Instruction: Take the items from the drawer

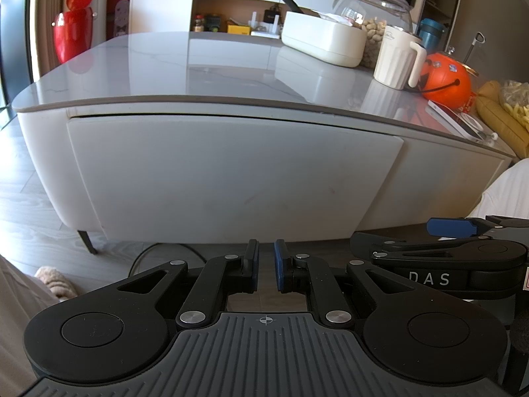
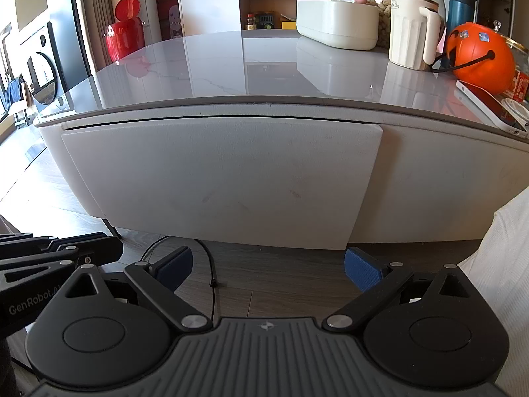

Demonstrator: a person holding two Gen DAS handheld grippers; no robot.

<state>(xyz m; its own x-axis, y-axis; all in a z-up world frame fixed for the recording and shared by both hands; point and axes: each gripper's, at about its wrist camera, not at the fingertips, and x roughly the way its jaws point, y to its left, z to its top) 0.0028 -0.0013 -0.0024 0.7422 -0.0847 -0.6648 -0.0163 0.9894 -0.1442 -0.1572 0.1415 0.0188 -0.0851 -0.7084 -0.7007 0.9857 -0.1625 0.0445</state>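
Drawer (image 1: 231,175) sitting shut under table (image 1: 198,66) front edge, thin gap along its top. Left gripper (image 1: 266,266) fingers nearly closed, holding nothing; right gripper (image 2: 268,269) fingers spread wide, empty. Both hanging low before drawer front. Risk: no handle showing, so fingers likely slipping off smooth panel. Cable (image 2: 211,278) lying on floor, possibly snagging.
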